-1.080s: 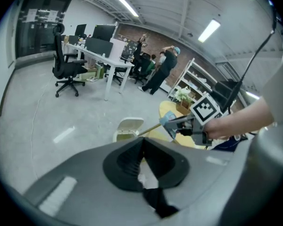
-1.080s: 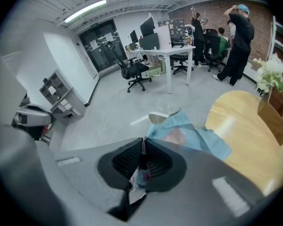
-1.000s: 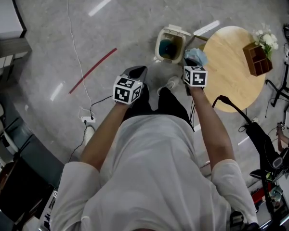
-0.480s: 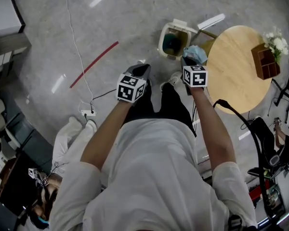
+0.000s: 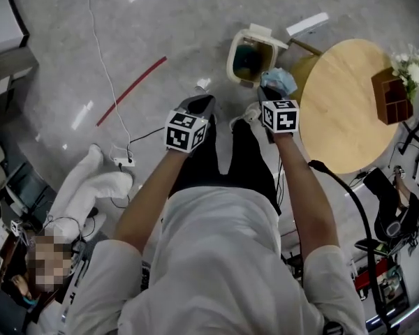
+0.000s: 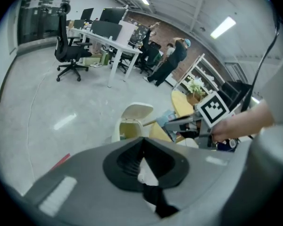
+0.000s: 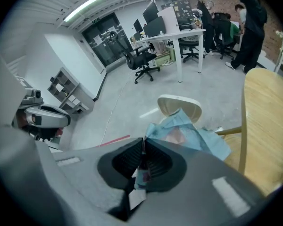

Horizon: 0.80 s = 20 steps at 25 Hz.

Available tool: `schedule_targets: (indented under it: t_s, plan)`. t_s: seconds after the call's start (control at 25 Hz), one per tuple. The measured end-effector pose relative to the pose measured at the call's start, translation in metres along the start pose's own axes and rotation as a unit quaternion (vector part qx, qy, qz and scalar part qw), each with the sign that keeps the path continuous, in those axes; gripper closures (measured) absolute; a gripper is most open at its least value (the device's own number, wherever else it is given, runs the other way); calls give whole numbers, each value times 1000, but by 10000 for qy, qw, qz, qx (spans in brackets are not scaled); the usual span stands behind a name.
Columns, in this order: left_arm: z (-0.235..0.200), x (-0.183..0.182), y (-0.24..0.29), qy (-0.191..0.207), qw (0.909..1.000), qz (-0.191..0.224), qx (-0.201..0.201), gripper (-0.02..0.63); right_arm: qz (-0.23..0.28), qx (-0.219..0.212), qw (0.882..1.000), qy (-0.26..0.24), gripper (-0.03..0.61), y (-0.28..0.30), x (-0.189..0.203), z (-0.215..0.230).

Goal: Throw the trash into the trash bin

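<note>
Two tools point down. The right tool [image 5: 271,96] is closed on the blue trash [image 5: 281,81], with the open trash bin [image 5: 250,56] near it at 10 o'clock. The left tool [image 5: 199,105] has its jaws together, holding nothing.

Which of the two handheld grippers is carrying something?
The right gripper: a crumpled light-blue wrapper is pinched in its jaws; the left gripper is shut on nothing.

The right hand-held gripper [image 7: 142,149] pinches crumpled blue trash [image 7: 198,135] — the cream trash bin [image 7: 172,103] just behind it.
</note>
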<state>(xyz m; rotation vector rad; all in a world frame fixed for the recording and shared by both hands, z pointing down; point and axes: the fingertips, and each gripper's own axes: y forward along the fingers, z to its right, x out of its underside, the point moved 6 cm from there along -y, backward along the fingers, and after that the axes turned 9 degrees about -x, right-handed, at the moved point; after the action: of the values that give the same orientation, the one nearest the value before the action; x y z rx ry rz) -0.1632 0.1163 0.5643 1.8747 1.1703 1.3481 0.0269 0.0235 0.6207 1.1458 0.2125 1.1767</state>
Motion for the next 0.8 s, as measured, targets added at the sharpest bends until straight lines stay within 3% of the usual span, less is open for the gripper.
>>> schedule_targets:
  t_s: [0.44,0.8]
  plan:
    - [-13,9,47,-213,9998,-67,11,609,-68,-257,9995,143,565,47,14,26]
    - [-36,43,85,-453,9985,-265,-124,609,-84,-691,9976,17,565,105,33,37]
